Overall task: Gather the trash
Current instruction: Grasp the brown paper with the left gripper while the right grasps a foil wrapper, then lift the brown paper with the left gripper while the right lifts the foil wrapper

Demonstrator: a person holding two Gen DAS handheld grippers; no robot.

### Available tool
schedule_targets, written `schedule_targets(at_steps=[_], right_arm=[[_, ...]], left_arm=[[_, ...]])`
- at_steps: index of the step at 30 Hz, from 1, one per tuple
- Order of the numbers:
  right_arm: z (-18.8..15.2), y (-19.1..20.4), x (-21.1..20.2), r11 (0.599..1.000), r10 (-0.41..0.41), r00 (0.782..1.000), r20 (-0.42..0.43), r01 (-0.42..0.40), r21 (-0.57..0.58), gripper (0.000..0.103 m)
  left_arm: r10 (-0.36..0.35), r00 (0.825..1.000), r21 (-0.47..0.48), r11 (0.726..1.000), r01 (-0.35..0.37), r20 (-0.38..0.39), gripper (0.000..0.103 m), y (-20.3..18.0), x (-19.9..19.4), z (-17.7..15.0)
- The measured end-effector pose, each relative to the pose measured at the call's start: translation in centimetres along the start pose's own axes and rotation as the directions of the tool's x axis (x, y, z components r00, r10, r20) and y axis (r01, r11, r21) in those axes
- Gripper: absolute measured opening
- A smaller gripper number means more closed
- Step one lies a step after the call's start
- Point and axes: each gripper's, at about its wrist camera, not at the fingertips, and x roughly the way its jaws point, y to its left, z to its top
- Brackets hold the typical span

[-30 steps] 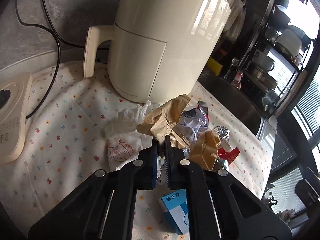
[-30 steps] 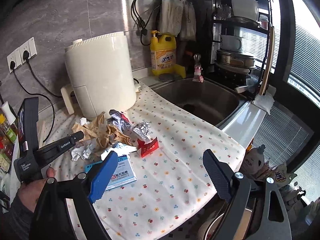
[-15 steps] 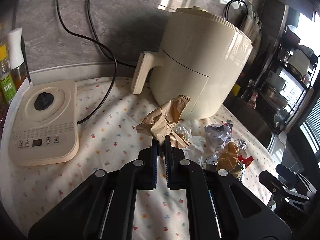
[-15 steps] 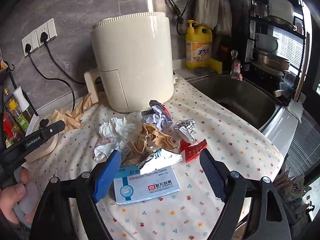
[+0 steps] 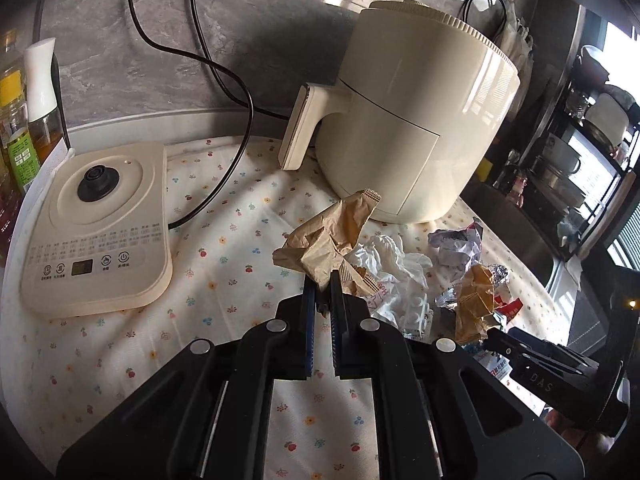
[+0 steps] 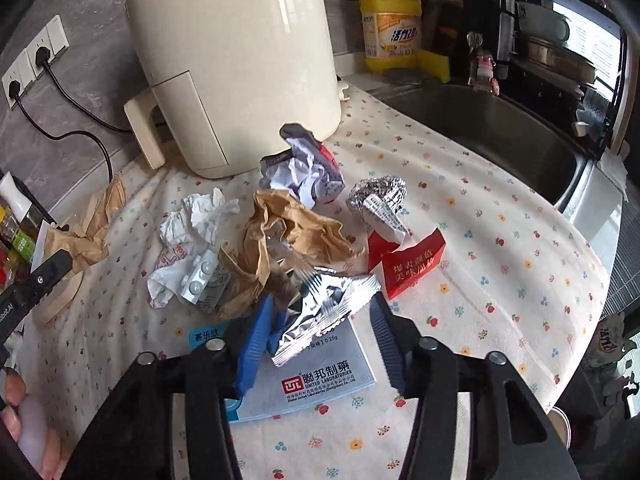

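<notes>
My left gripper (image 5: 322,286) is shut on a crumpled brown paper bag (image 5: 332,236), held a little above the flowered cloth, left of the trash pile. In the right wrist view that bag (image 6: 84,240) hangs at the far left. My right gripper (image 6: 320,304) is low over the pile with its jaws closing, and a silver foil wrapper (image 6: 326,312) lies between them, uncrushed. That wrapper rests on a blue and white medicine box (image 6: 320,376). Beyond lie more brown paper (image 6: 288,232), a white tissue (image 6: 200,216), a blister pack (image 6: 200,282), crumpled printed paper (image 6: 304,172), a foil ball (image 6: 376,196) and a red packet (image 6: 412,264).
A cream air fryer (image 5: 408,120) stands behind the pile. A cream kettle base (image 5: 96,224) with its black cord sits to the left, bottles (image 5: 16,120) beyond it. To the right are a steel sink (image 6: 500,132), a yellow detergent bottle (image 6: 392,28) and a dish rack.
The left gripper carried the brown bag up and left, away from the pile. The right gripper came down over the pile and its jaws narrowed around the foil wrapper.
</notes>
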Motion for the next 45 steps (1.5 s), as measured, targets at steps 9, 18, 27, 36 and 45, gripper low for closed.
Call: schedule_targets(at_steps=[9, 18, 27, 36, 45], right_arm=[[0.4, 1.4, -4.1, 0.995, -0.017, 0.993, 0.12, 0.029, -0.097, 0.003], [0.0, 2.7, -7.8, 0.98, -0.042, 0.978, 0.202, 0.08, -0.182, 0.007], [-2.0, 1.9, -7.7, 0.987, -0.042, 0.988, 0.151, 0.065, -0.15, 0.047], [-1.5, 0.4, -6.3, 0.997, -0.038, 0.992, 0.121, 0.046, -0.058, 0.054], [-0.4, 2.7, -4.3, 0.995, -0.028, 0.993, 0.116, 0.039, -0.094, 0.067]], left_arm=[[-0.043, 0.999, 0.022, 0.999, 0.043, 0.021, 0.007, -1.9, -0.7, 0.2], [-0.086, 0.995, 0.043, 0.996, 0.084, 0.05, 0.007, -3.6, -2.4, 0.0], [-0.085, 0.996, 0.039, 0.996, 0.083, 0.039, 0.007, -3.5, -3.2, -1.5], [-0.07, 0.997, 0.036, 0.997, 0.069, 0.029, 0.007, -2.4, -3.3, -2.1], [-0.066, 0.998, 0.026, 0.998, 0.065, 0.018, 0.007, -1.4, -1.9, -1.5]])
